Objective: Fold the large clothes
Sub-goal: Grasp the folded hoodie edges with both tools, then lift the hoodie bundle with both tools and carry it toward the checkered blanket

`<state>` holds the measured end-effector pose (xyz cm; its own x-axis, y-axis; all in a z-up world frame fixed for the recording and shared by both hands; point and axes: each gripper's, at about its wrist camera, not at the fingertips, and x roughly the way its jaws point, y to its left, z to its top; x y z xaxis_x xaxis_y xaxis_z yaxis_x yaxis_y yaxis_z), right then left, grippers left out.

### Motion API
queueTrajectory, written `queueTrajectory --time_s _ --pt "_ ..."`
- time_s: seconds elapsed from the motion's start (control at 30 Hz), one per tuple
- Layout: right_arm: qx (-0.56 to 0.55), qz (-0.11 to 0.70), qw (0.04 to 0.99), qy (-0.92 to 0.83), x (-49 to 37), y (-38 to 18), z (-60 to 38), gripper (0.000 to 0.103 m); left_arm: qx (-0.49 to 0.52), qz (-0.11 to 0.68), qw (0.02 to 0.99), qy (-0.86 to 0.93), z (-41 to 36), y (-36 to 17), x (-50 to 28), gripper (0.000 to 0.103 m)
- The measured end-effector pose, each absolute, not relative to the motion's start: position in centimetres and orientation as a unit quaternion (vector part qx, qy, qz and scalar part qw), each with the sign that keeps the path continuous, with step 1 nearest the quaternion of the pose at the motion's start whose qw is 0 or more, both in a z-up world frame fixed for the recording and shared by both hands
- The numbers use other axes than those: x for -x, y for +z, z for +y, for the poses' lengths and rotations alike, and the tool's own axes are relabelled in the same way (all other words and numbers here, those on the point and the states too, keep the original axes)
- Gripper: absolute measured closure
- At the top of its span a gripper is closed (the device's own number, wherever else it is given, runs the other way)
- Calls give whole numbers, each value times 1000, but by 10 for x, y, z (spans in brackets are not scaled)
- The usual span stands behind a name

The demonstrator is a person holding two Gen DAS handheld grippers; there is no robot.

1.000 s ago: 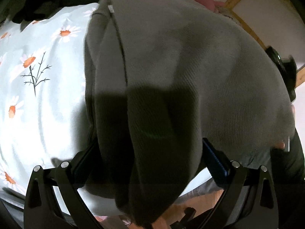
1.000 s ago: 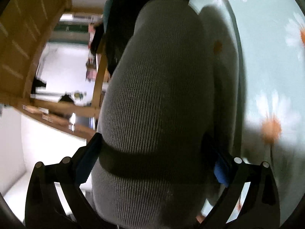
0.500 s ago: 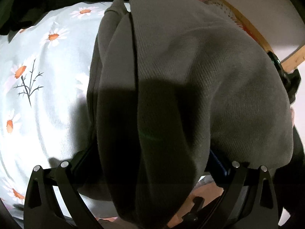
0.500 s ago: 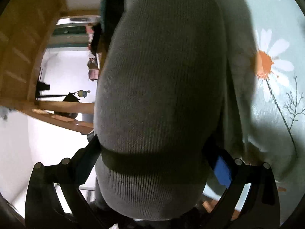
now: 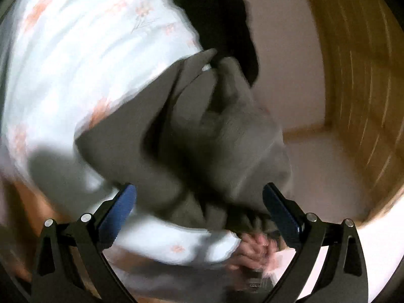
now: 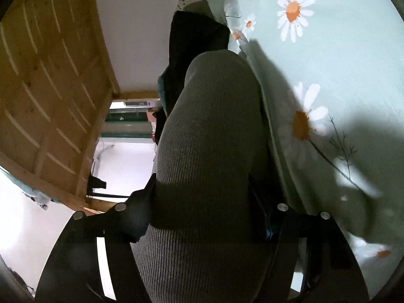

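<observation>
Left wrist view, blurred: the left gripper [image 5: 199,202] stands with its jaws wide and its blue pads clear of the grey garment [image 5: 222,136], which a second ago bulged between them and filled most of the view; it now lies crumpled ahead of the fingertips on the daisy sheet [image 5: 75,58], one corner folded back and its near hem bunched over the sheet's edge. A hand [image 5: 255,250] shows just under that hem, beside the right-hand finger. The view has also rolled: the sheet, formerly on the left, now sits upper left, with a black cloth [image 5: 222,17] at the top and wooden slats [image 5: 366,75] on the right. Right wrist view: the right gripper [image 6: 202,202] is closing, its jaws narrower than before, with the ribbed fold of the garment [image 6: 209,151] between them and both pads against the knit. The fold runs away from the camera to the black cloth [image 6: 194,48]. The sheet [image 6: 341,63] lies bare on the right of the garment, shadowed near its edge; on the left the sheet's edge drops to open floor below the slats [image 6: 50,88].
</observation>
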<state>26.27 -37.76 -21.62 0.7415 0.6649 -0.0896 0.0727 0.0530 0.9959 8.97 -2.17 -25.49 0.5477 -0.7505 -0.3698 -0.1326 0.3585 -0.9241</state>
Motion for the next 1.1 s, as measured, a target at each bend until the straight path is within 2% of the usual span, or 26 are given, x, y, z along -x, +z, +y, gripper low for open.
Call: queueTrajectory --time_s 0.13,0.27,0.53,0.67,0.97,1.1 --pt "-647 288 671 220 -260 -216 -383 37 565 446 667 -194 -38 -298 -81 6" --pt "-638 298 674 223 -255 -222 -393 36 597 355 678 -239 -46 -297 -106 6" --pt "-629 311 676 225 -254 -222 -393 34 637 323 656 -243 -48 -312 -108 6" --pt "-623 314 681 223 -251 -221 -393 33 607 381 662 -219 -35 -319 -101 6" --pt "-594 334 696 228 -250 -215 -381 31 623 345 672 -203 -33 -313 -124 6" --pt "-572 359 700 233 -243 -211 -369 32 575 385 688 -216 -18 -301 -128 6"
